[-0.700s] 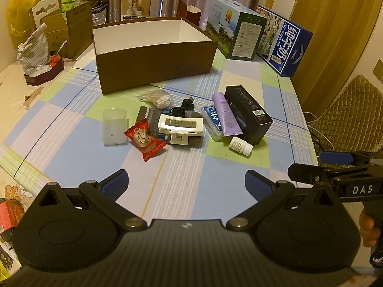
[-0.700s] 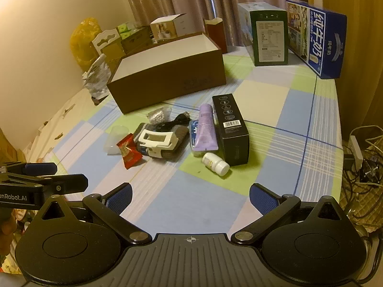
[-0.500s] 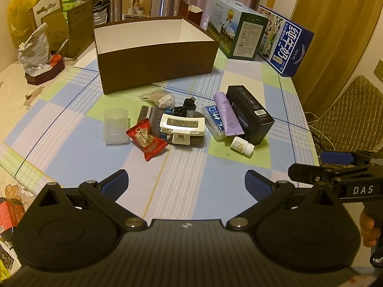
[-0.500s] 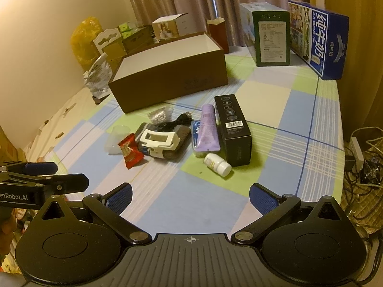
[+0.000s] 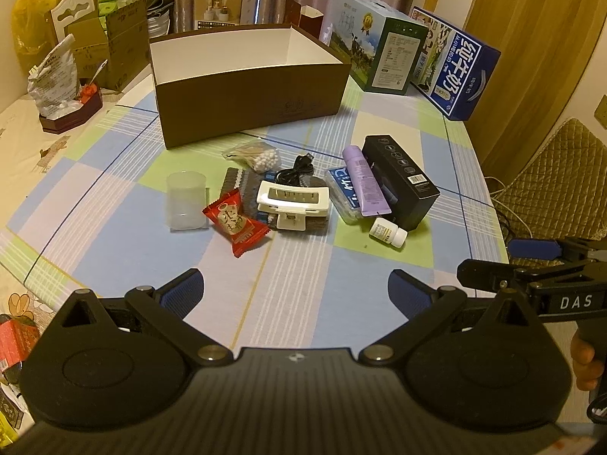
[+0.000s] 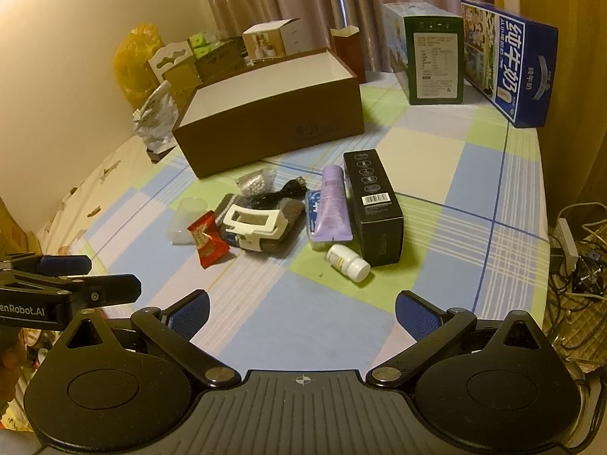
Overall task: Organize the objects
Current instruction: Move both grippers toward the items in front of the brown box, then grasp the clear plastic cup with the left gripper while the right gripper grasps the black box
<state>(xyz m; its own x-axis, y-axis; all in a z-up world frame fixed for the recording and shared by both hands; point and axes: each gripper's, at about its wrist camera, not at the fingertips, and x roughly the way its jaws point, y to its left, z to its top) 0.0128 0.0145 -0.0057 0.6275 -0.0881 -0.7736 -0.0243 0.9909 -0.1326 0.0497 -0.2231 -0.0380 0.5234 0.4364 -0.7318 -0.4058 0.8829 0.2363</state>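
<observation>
Left wrist view: your left gripper (image 5: 295, 292) has its jaws spread wide with nothing between them, hanging over bare tablecloth (image 5: 114, 220) at the near edge. Over the last half second and more it has crept only slightly toward the clutter, so the items sit a touch larger and lower in view; nothing on the table has moved, and in my judgement the sorting has not yet begun. Straight ahead of the gap lie the red snack packet (image 5: 236, 222) and the white clip (image 5: 292, 201), which rests on a dark knitted piece; the translucent cup (image 5: 186, 201) stands to their left. All are well apart from your pads.

In the right wrist view your right gripper (image 6: 302, 311) is likewise wide open and empty. The white pill bottle (image 6: 348, 262) lies on its side nearest the gap, a little right of centre, just beside the black carton (image 6: 373, 204) and the purple tube (image 6: 333, 208). Beyond the whole cluster, the brown box (image 6: 273, 129) stands open, and it looks empty from here.
</observation>
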